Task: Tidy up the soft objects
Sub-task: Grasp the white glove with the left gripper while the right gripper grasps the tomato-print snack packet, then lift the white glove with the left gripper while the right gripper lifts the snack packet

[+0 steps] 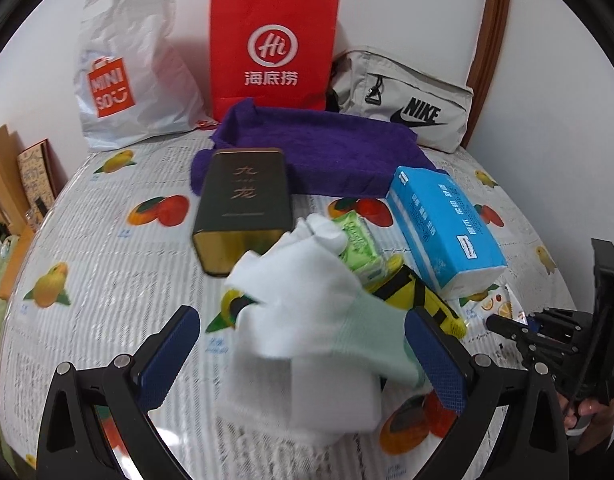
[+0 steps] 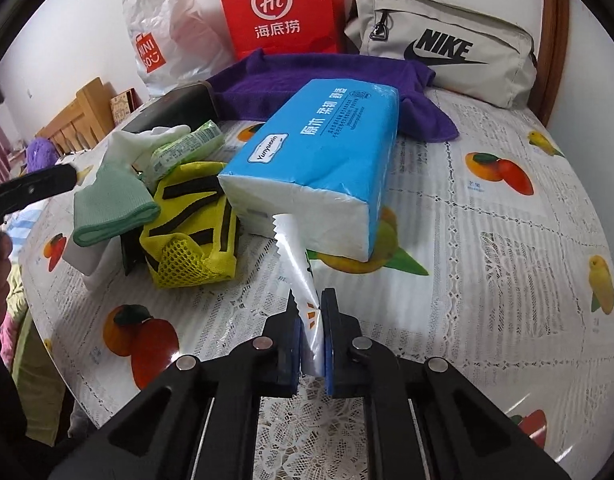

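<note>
Pinching the crimped white end-flap of the blue plastic tissue pack (image 2: 323, 160), the right claw (image 2: 309, 320) is clenched on it, prob. so the soft pack tilts up w/o being crushed. It sits mid-desk (image 2: 487, 208), beside a yellow mesh pouch (image 2: 187, 240). The left claw (image 1: 303, 352) gapes wide around a white-and-mint fabric glove (image 1: 307, 304), w/ nothing gripped yet. A purple folded towel (image 1: 331, 148) lies behind, maybe as the sorting spot.

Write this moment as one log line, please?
left gripper: open around white glove | right gripper: shut on plastic packet under blue tissue pack
</note>
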The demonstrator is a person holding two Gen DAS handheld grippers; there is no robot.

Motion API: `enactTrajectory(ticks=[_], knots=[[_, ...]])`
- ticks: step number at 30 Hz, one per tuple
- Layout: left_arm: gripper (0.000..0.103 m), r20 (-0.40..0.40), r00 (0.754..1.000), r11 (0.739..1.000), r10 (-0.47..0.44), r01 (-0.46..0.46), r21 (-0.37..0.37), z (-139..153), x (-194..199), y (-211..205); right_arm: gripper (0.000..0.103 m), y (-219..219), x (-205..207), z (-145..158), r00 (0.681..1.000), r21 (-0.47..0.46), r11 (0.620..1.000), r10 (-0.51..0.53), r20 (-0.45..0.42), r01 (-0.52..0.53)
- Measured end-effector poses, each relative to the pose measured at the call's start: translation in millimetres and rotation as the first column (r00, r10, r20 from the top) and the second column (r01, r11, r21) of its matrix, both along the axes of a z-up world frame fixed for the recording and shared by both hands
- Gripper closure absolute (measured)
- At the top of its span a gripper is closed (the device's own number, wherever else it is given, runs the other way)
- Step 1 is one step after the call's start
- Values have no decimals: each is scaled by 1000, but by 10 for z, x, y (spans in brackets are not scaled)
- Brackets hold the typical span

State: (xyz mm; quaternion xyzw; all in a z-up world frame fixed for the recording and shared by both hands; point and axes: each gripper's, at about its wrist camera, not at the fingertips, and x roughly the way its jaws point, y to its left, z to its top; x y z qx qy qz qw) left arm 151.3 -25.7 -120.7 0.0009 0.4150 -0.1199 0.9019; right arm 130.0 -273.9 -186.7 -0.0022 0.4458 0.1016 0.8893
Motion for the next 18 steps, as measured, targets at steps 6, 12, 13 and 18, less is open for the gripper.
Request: enactTrajectory(ticks=[6, 12, 13, 18], knots=[[35, -30, 999, 997, -22, 24, 75, -162, 201, -175, 95, -54, -12, 59, 1000, 9, 1000, -15, 6, 15], [68, -8, 997, 994, -71, 71, 78, -119, 158, -207, 95, -58, -27, 134, 1000, 19, 1000, -25, 8, 25], [71, -2, 997, 994, -71, 71, 79, -91, 141, -190, 95, -53, -33, 146, 1000, 17, 1000, -24, 10, 24], [82, -11, 999, 999, -46, 46, -18, 50, 110, 46, 95, -45, -61, 183, 1000, 23, 999, -31, 5, 31]])
